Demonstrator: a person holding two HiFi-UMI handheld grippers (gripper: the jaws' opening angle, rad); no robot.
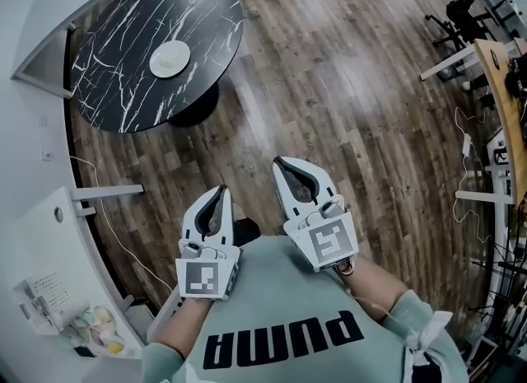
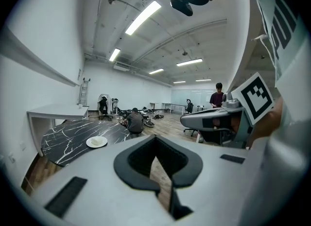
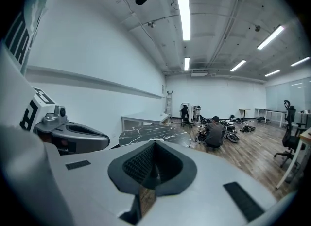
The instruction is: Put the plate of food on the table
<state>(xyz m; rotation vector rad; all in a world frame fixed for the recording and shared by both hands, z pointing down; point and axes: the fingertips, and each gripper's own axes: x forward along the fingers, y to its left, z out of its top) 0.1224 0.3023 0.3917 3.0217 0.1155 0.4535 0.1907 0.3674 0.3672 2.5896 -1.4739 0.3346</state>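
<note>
Your left gripper (image 1: 220, 192) and your right gripper (image 1: 281, 162) are both held close in front of your chest, over your green sweatshirt (image 1: 280, 291). They sit side by side, the right one a little further forward. Each has its jaws pressed together with nothing between them; through the gap behind the tips you see only the wooden floor (image 1: 346, 85). The plate (image 1: 170, 58) of pale food sits on the black marble table (image 1: 115, 85), near its middle, well apart from both grippers and ahead to your left. In the left gripper view the plate shows beyond the closed jaws on the left, and a person (image 2: 134, 122) sits on the floor past the table.
</note>
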